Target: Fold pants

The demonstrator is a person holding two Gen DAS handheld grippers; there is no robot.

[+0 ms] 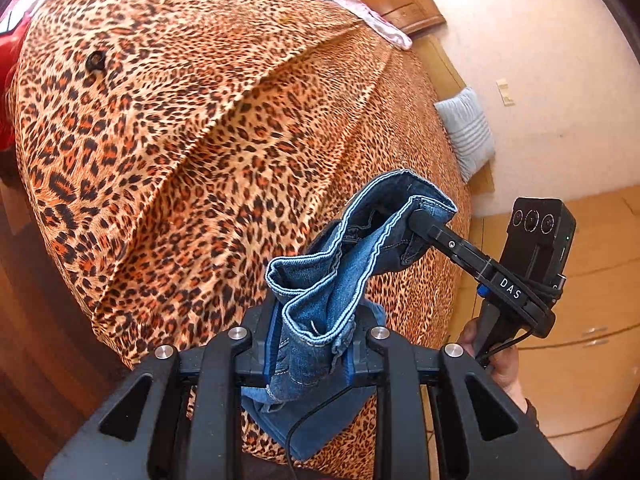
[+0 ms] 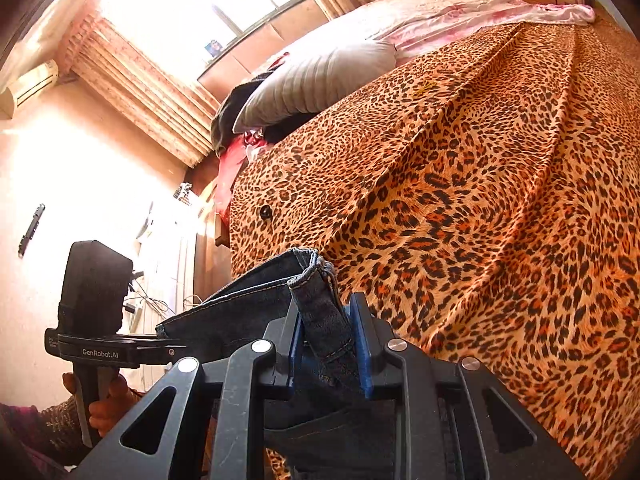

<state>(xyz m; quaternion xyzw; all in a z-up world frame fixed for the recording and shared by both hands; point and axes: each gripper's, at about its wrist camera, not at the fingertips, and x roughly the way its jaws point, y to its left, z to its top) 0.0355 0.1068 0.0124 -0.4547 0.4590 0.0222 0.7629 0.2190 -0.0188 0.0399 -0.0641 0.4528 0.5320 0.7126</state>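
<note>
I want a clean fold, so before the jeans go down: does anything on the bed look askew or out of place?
A small round black object sits alone on the leopard-print cover; I cannot tell what it is. The cover also has long raised creases. The jeans hang bunched between both grippers.

Blown-out window glare, warm daylight, heavy fisheye edges.
</note>
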